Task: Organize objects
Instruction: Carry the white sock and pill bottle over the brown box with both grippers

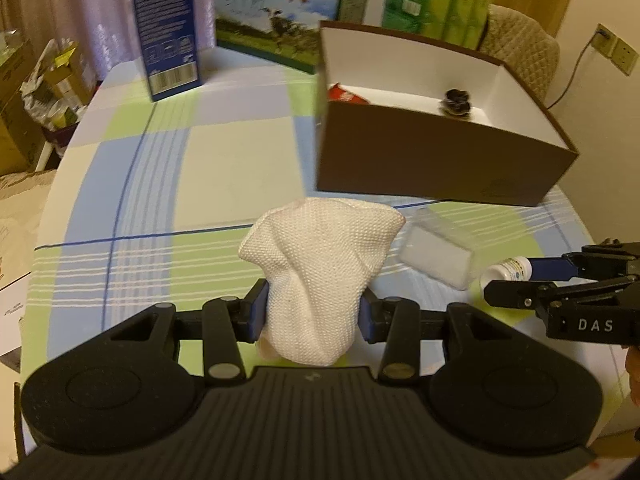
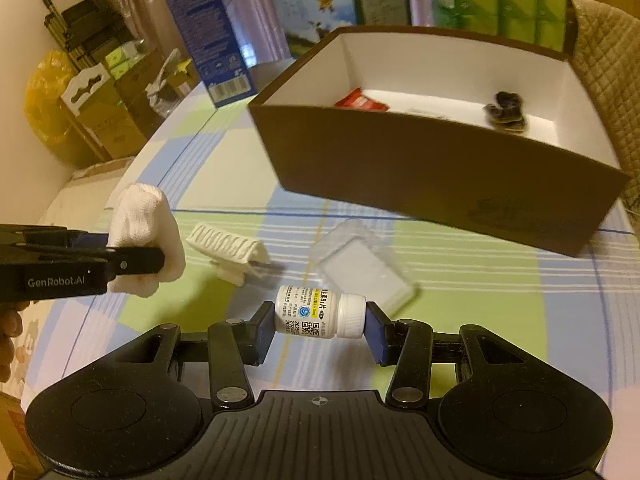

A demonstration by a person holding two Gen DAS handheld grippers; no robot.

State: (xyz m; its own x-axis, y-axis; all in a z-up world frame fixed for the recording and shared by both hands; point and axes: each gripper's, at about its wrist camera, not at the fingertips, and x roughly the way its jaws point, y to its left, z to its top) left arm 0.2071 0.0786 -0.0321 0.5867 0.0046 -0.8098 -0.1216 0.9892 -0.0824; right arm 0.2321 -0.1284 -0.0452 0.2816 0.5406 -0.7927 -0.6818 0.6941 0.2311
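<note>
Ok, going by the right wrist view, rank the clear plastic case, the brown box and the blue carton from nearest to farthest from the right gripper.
Measured from the right gripper, which is shut on the pill bottle:
1. Clear plastic case: on the table just beyond the fingertips, slightly right.
2. Brown box: farther ahead and right, open top.
3. Blue carton: standing upright at the far left of the table.

Surface: table (image 2: 460, 280), checked cloth.
On it: brown box (image 2: 420, 176), clear plastic case (image 2: 368, 268), white clip (image 2: 230, 246), blue carton (image 1: 166, 28).
</note>
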